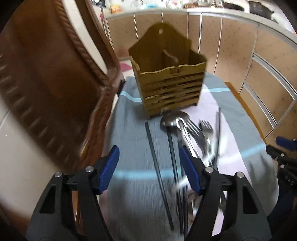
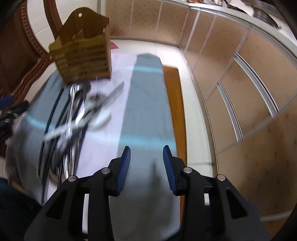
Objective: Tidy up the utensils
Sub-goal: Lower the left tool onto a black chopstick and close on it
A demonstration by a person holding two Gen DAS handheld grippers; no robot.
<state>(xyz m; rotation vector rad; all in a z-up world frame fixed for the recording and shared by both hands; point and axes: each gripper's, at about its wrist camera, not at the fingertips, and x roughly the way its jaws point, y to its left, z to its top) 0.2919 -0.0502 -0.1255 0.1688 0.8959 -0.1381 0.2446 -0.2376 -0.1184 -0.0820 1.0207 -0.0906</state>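
Note:
A slatted wooden utensil holder (image 1: 167, 81) (image 2: 83, 53) stands empty at the far end of a grey and white striped cloth (image 1: 133, 129) (image 2: 146, 103). In front of it lies a blurred pile of utensils (image 2: 74, 115): a steel ladle (image 1: 174, 118), forks (image 1: 196, 128) and black chopsticks (image 1: 157, 163). My left gripper (image 1: 148, 151) hovers open above the left side of the pile, with one chopstick on the cloth below its gap and nothing held. My right gripper (image 2: 146, 149) is open over bare cloth to the right of the pile, nothing between its blue pads (image 2: 124, 166).
A carved brown chair back (image 1: 46, 74) rises close on the left of the table. The wooden table edge (image 2: 174, 111) shows on the right, then tiled floor and beige cabinet doors (image 2: 241, 92). A counter with pots (image 1: 259, 9) runs along the back.

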